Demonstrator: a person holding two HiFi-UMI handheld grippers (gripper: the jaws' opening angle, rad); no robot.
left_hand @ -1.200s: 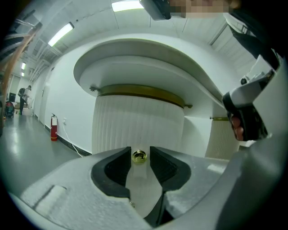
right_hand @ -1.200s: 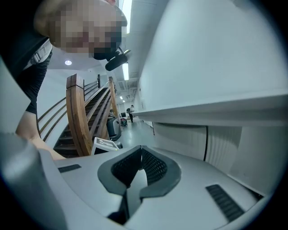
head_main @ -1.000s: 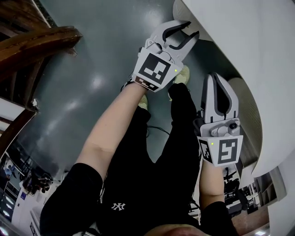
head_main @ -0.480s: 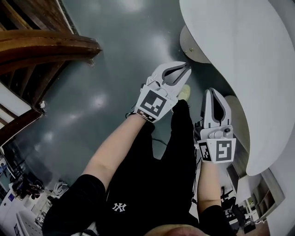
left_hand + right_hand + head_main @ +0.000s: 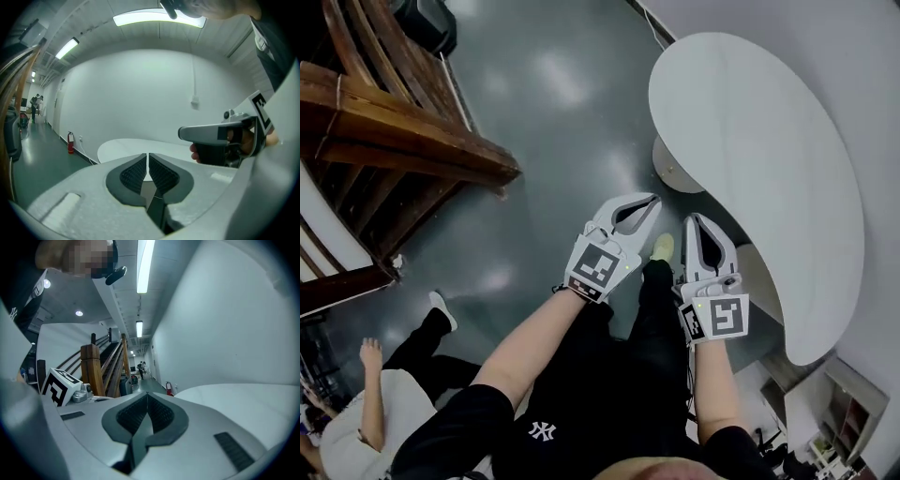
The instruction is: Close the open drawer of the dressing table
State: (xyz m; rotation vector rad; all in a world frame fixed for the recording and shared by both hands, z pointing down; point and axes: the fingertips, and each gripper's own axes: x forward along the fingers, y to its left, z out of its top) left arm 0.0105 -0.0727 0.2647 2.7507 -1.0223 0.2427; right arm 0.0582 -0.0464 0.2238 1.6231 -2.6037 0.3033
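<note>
Wooden staircase [image 5: 394, 150], far left: cut by edge. Person [image 5: 370, 417], near left: cut off. Corridor figures [image 5: 141, 367]: too small to tell.

It looked like a large institutional hall or studio rather than a home, with a glossy grey painted floor [image 5: 544, 112], bare white walls, ceiling strip lights [image 5: 159, 18], a fire extinguisher [image 5: 70, 143] by the wall, a heavy wooden staircase [image 5: 394, 150] and one white curved worktop [image 5: 750, 150].
</note>
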